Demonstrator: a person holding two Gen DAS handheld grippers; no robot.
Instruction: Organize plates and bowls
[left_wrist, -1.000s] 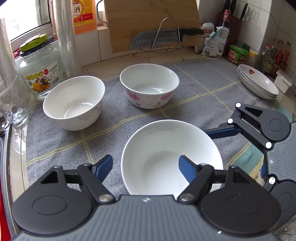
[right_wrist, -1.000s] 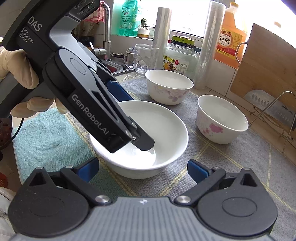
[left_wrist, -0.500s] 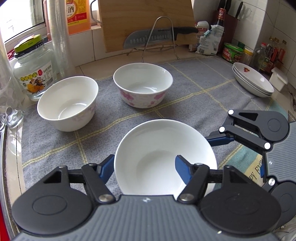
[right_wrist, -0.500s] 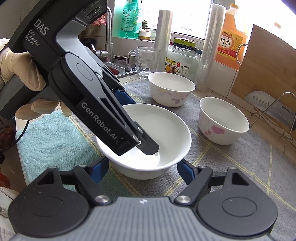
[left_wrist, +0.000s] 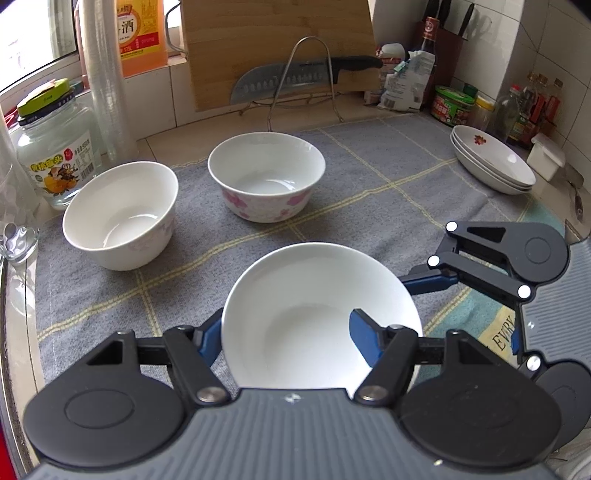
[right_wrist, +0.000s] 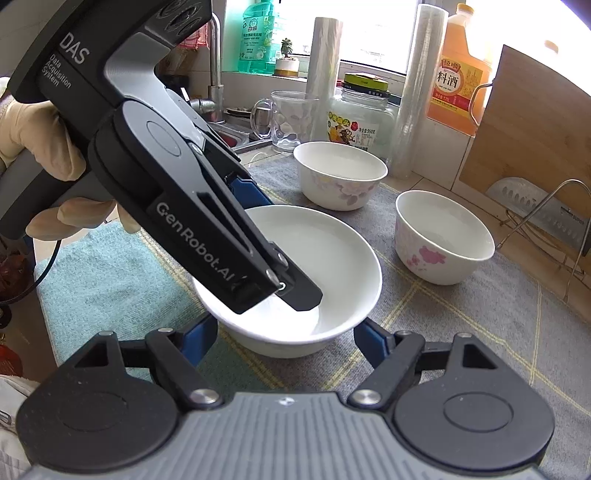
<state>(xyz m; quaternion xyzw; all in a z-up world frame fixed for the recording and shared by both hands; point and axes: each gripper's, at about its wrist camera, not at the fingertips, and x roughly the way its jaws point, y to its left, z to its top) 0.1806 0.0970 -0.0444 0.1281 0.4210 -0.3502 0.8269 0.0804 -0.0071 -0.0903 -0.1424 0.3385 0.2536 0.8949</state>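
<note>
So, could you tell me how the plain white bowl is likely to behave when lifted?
The plain white bowl looks glazed and glossy, so it is probably slippery to grip. It seems rigid ceramic, likely fragile if dropped. Its wide, shallow shape should resist tipping.

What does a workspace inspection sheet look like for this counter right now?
Surface: grey checked cloth, teal towel beside it.
Job's things: plain white bowl nearest; two floral bowls behind, apart; stacked plates far right.
Clutter: jar, glass mug, cutting board, knife.
Tools: left tool straddles the plain bowl's wall, shut; right tool shut across its base.
Cables: thin black cable beside the gloved hand.
Surroundings: faucet, window.
</note>
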